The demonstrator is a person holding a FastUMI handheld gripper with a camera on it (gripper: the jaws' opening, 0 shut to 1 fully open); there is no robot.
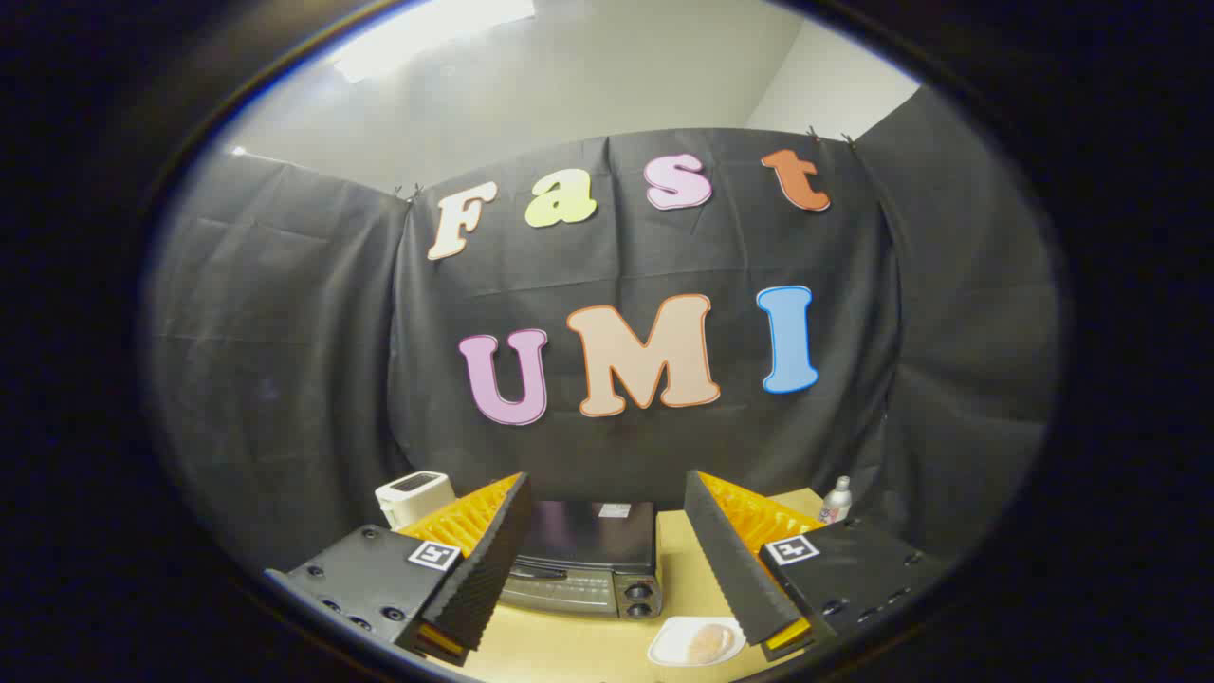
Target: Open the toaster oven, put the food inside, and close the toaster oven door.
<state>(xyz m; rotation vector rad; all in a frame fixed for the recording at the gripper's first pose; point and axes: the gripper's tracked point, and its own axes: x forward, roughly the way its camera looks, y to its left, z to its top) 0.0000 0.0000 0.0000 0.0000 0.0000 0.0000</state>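
A black toaster oven (586, 555) stands on the wooden table (569, 645) beyond my fingers, its door closed, with a handle along the top of the door and two knobs at its right. A white plate (695, 643) carrying a pale piece of food (709, 642) lies on the table in front of the oven's right end, close to my right finger. My gripper (607, 493) is held high above the table, open wide, with nothing between its fingers. The oven sits in the gap between them, well below.
A white toaster-like appliance (413, 495) stands at the back left of the table, behind my left finger. A small white bottle (836, 500) stands at the back right corner. Black cloth walls close the booth behind and on both sides.
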